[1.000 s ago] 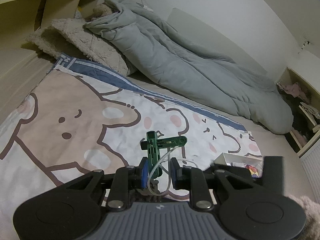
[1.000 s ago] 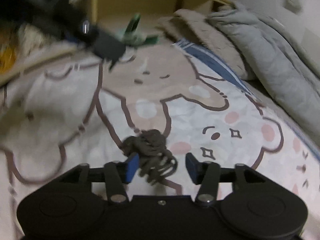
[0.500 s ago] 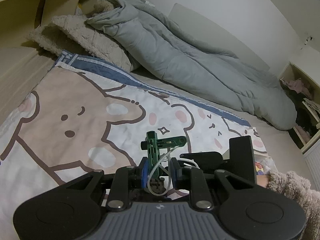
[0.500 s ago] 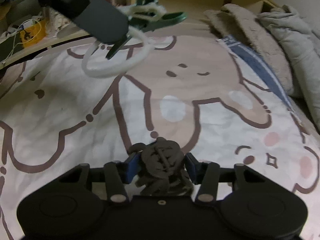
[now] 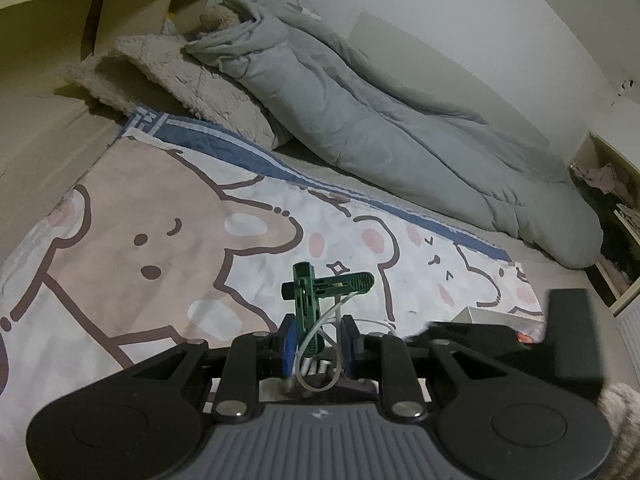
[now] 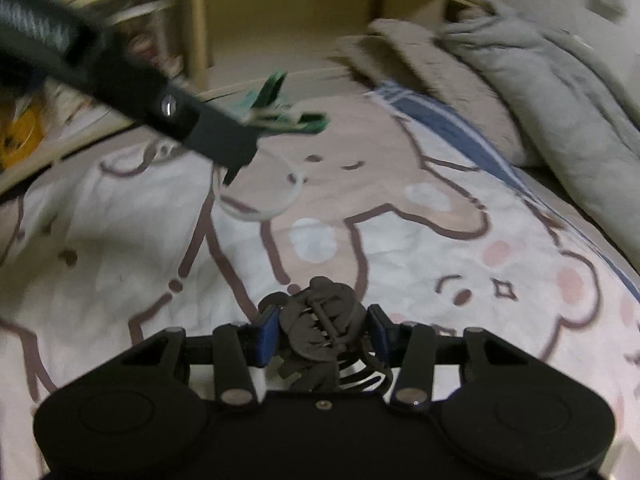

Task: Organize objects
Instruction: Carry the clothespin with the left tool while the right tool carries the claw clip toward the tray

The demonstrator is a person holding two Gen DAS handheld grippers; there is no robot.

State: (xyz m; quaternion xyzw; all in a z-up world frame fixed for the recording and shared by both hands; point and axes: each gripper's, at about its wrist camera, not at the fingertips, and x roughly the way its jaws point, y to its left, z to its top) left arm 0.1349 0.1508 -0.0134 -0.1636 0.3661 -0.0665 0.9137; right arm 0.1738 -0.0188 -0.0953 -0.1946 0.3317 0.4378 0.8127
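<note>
My left gripper (image 5: 317, 339) is shut on a green plastic clip (image 5: 316, 292) with a white loop (image 5: 320, 364) hanging from it, held above the bear-print blanket (image 5: 160, 248). My right gripper (image 6: 324, 332) is shut on a dark brown hair claw clip (image 6: 324, 324) over the same blanket (image 6: 400, 240). In the right wrist view the left gripper's finger (image 6: 176, 112) reaches in from the upper left with the green clip (image 6: 284, 116) and white loop (image 6: 260, 200). The right gripper's body (image 5: 520, 344) shows at the lower right of the left wrist view.
A grey duvet (image 5: 380, 120) and a fuzzy beige pillow (image 5: 180, 80) lie along the far side of the bed. A wooden shelf (image 6: 280, 20) stands behind the bed head. A small white box (image 5: 484, 316) with colourful items sits at the blanket's right edge.
The right gripper closed on the dark hair claw and lifted it off the blanket. The left gripper keeps its hold on the green clip and has shifted slightly.
</note>
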